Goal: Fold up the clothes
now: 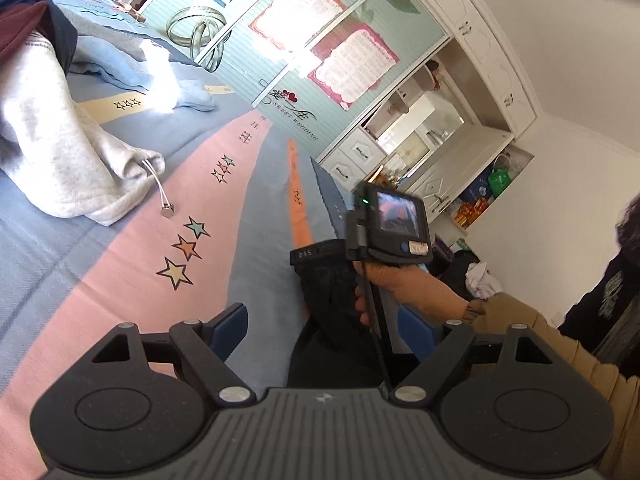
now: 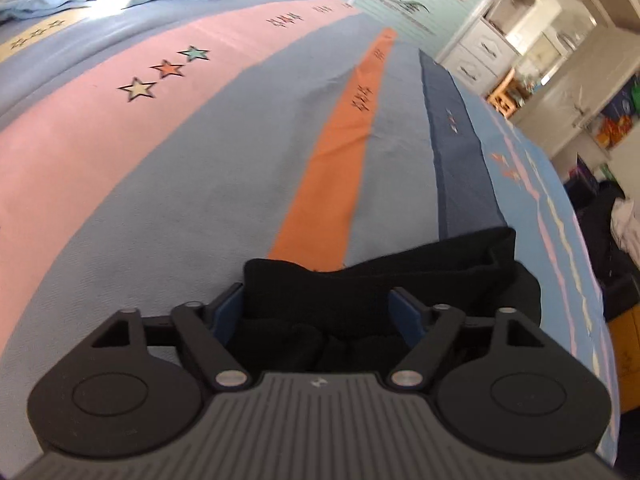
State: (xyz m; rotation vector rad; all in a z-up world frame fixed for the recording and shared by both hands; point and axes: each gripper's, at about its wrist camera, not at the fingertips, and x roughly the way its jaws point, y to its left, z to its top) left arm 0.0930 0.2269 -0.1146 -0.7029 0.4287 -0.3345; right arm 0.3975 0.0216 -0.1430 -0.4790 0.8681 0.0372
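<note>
A wide bed fills the near ground, covered by a blue-grey woven bedspread (image 2: pixel 224 184) with broad pink and orange stripes and small outlined stars. At the far side stands a pale green panelled sliding wardrobe (image 1: pixel 256 64) with pink-bordered printed posters (image 1: pixel 352 68) stuck on it. To its right sits a white built-in cabinet (image 1: pixel 472 92) with drawers and open shelves. The white plaster wall (image 1: pixel 568 60) on the right is bright with daylight.

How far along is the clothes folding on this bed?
Done, apparently: a black garment lies bunched in a compact fold on the striped bedspread. In hand: nothing; the right gripper straddles it, jaws open, and the left gripper is open too. Left: the grey sweatshirt and light blue clothes lie unfolded.
</note>
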